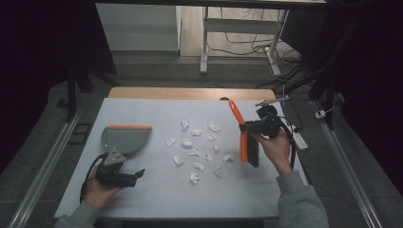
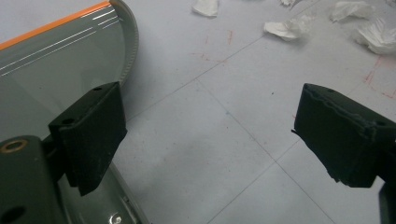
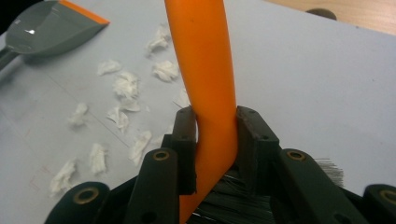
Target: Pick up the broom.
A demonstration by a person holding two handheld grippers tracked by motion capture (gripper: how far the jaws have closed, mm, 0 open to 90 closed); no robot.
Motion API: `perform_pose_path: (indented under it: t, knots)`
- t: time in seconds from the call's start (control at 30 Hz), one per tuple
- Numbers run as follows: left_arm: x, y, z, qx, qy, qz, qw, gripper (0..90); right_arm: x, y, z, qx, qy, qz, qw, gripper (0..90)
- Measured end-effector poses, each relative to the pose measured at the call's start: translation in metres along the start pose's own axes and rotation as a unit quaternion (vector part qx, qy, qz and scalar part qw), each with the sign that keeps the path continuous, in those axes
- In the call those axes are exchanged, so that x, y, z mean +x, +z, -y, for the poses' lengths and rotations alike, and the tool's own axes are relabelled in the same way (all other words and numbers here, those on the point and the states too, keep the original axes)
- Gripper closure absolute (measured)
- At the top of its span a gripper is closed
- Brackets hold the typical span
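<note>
A grey dustpan (image 1: 124,138) with an orange lip lies at the table's left; its pan (image 2: 42,70) is beside my left jaw. My left gripper (image 1: 136,175) rests open near the front left, next to the dustpan's handle, nothing between its jaws (image 2: 205,135). Several crumpled white paper scraps (image 1: 197,145) lie scattered mid-table, also visible as scraps (image 3: 123,91). My right gripper (image 1: 247,126) is shut on an orange hand brush (image 1: 243,137), held at the right of the scraps with its black bristles down. The orange handle (image 3: 208,79) rises between the jaws.
The white table top (image 1: 157,194) has a wooden strip (image 1: 190,93) along its far edge. A white power strip (image 1: 299,138) lies off the right edge. Desk legs and cables (image 1: 247,45) stand on the floor beyond.
</note>
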State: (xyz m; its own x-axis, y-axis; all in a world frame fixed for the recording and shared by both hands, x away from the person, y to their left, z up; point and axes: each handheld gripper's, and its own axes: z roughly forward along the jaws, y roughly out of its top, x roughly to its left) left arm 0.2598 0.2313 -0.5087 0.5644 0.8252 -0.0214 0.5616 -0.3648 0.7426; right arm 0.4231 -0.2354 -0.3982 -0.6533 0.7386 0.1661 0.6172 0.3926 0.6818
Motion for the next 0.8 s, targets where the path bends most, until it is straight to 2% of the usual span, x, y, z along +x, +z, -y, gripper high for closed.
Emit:
perform_pose_path:
  t: [0.17, 0.3, 0.8]
  knots:
    - [-0.001, 0.000, -0.001, -0.002, 0.003, 0.000, 1.0000, 9.9, 0.013, 0.001, 0.000, -0.021, 0.000, -0.024, 0.9995, 70.1]
    - [-0.002, 0.001, -0.001, -0.001, 0.004, 0.002, 1.0000, 10.0, 0.020, 0.003, 0.002, -0.035, 0.009, -0.040, 0.9986, 70.1]
    - [-0.007, 0.001, -0.005, -0.005, 0.011, 0.003, 0.9999, 10.5, 0.027, 0.020, 0.007, -0.060, 0.041, -0.067, 0.9952, 70.1]
